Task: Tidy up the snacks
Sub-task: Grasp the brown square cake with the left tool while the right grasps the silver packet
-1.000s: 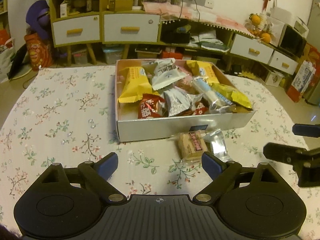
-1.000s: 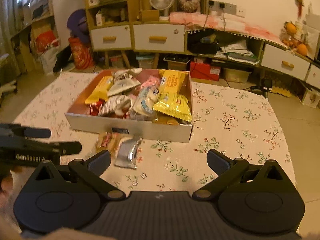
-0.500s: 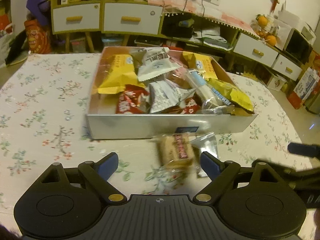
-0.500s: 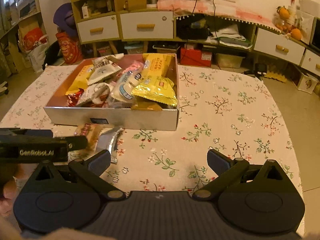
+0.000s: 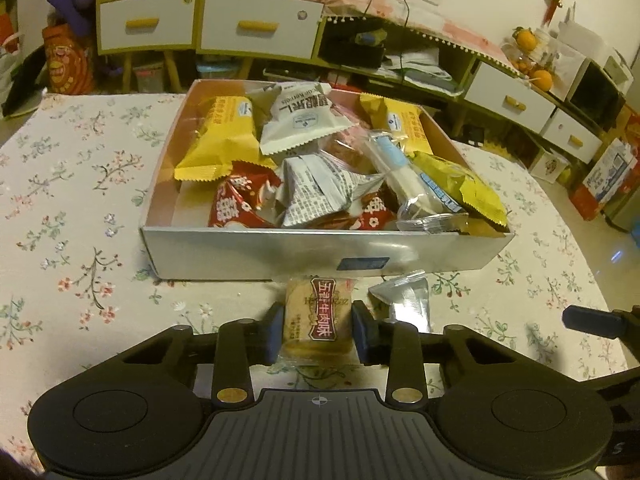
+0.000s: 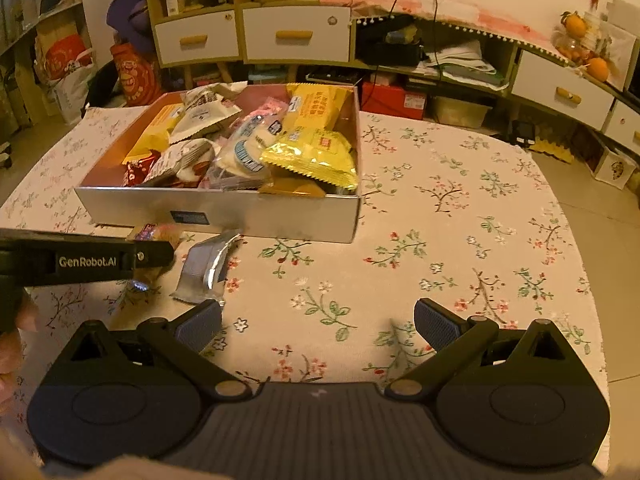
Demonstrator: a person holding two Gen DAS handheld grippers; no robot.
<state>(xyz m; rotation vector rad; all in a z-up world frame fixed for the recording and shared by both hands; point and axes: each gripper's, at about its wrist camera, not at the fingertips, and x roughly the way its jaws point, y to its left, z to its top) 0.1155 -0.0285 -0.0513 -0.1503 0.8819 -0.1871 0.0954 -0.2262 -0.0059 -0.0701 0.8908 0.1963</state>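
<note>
The left gripper [image 5: 318,330] points down at a slant toward the table [image 5: 80,208]. Its 2 blue pads [image 5: 273,332] have just been closing, and now they squeeze a small brown snack pack [image 5: 318,318] from both sides. The pack has a dark red label with white writing. It lies flat on the flowered cloth, just in front of the near wall of the snack box [image 5: 280,250].

From the right wrist view, the left gripper [image 6: 154,258] comes in from the left edge as a long black bar, low over the cloth. A bit of the person's hand [image 6: 12,344] shows behind it.

A silver pack [image 5: 406,300] lies on the cloth just beside the brown one, on its right. Nothing holds it.

The right gripper [image 6: 318,326] also tilts down toward the table. Its jaws stand wide apart with only bare cloth between them. It is well apart from the silver pack [image 6: 206,268] and the box [image 6: 256,216].

The box sits in the middle of the table and is full of snacks. There are yellow packs [image 5: 222,144], a white pack [image 5: 302,118], red packs [image 5: 240,200] and a clear pack with something white inside [image 5: 412,186].
</note>
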